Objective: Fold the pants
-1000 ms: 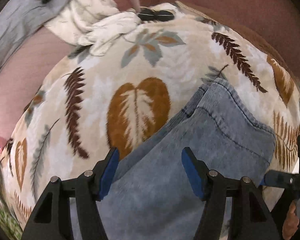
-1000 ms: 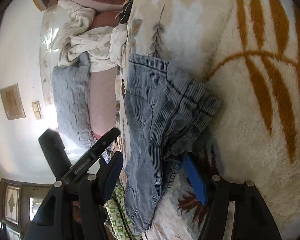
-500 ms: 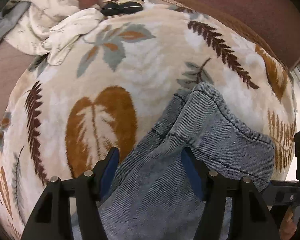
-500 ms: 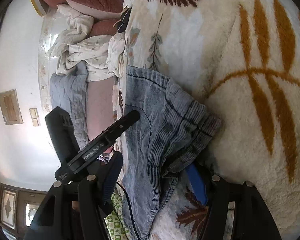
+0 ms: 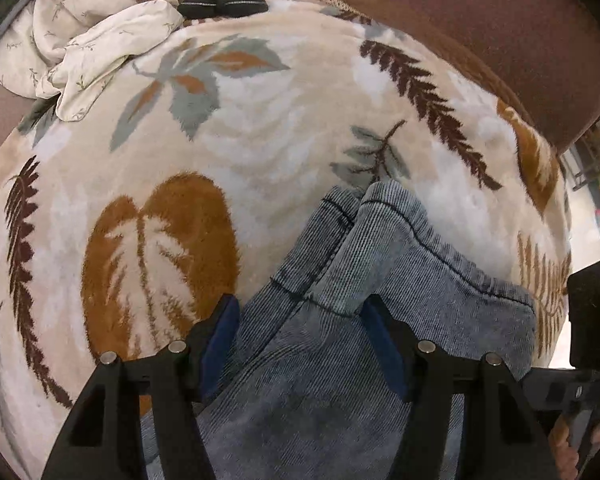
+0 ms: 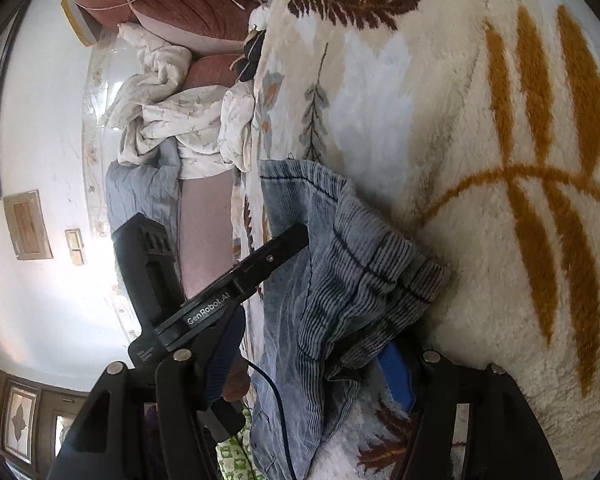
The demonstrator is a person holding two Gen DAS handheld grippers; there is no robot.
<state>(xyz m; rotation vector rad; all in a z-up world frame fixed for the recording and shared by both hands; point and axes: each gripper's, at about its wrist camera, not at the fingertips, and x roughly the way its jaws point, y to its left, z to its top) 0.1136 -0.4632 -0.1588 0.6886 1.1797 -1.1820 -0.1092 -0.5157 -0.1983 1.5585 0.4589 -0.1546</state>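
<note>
Jeans (image 5: pixel 384 320) lie bunched on the leaf-print blanket (image 5: pixel 260 140). Left gripper (image 5: pixel 304 344) and right gripper (image 6: pixel 312 364) jaws stand wide, denim between, unpinched. Align seams before you close.

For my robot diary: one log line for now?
step: folding jeans | surface: leaf-print blanket | left gripper: open over denim | right gripper: open, denim between

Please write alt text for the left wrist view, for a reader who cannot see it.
Blue denim pants lie bunched on a cream leaf-patterned blanket, with the left gripper open astride a fold. A crumpled white sheet lies beyond.
</note>
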